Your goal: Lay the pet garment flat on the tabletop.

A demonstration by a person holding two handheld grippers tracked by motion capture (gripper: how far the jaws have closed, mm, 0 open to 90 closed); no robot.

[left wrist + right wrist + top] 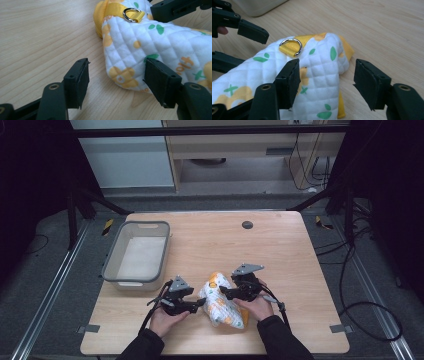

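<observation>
Quilted white fabric bundle (pixel 220 302) with yellow and green print and yellow webbing trim lies on the light wooden bench (pixel 280 260), at about 6 o'clock from the bench centre, near the front edge. A silver metal D-ring (pixel 130 14) sits on a yellow strap at its upper end. Left gripper (pixel 199 303) is at the bundle's 9 o'clock side; its fingers (pixel 78 81) stand apart, with a corner of the bundle between them, not clamped. Right gripper (pixel 223 293) is at the bundle's 2 o'clock side; its fingers (pixel 288 82) likewise stand apart, the left one against the quilted cloth. Grey plastic rectangular bin (pixel 111 265) stands at 10 o'clock from the bundle, well apart.
</observation>
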